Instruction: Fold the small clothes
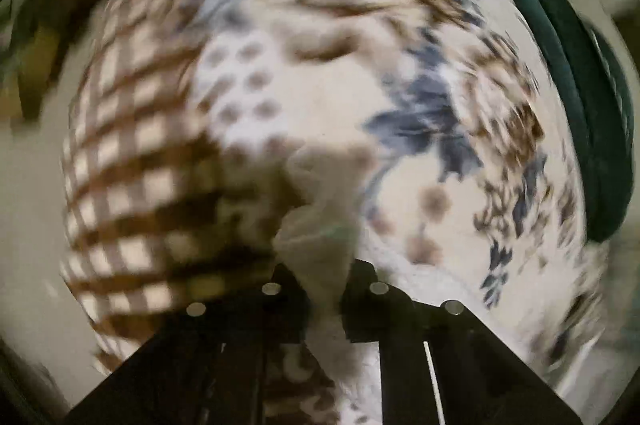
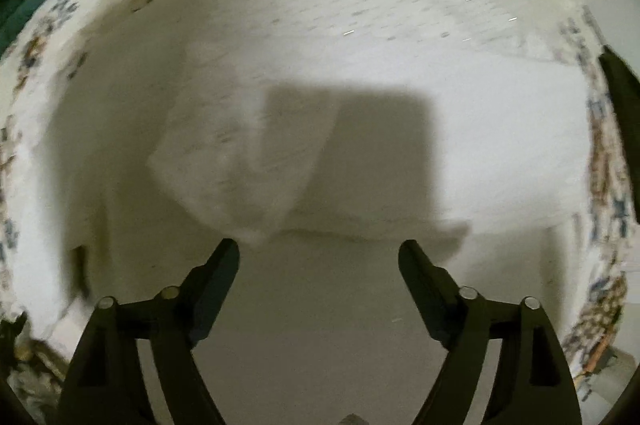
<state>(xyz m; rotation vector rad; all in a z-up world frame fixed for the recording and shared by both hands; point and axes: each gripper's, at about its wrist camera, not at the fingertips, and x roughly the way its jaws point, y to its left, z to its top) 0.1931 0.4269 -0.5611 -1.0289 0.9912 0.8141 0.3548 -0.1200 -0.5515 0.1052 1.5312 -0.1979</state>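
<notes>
Garment (image 2: 240, 161) corner toward right tool (image 2: 319, 253)

It looked like a home bedroom: a patchwork-print bedspread (image 1: 420, 129) with brown checks, dots and blue flowers covered a bed, and a dark green cushion (image 1: 568, 97) lay beside its edge.
</notes>
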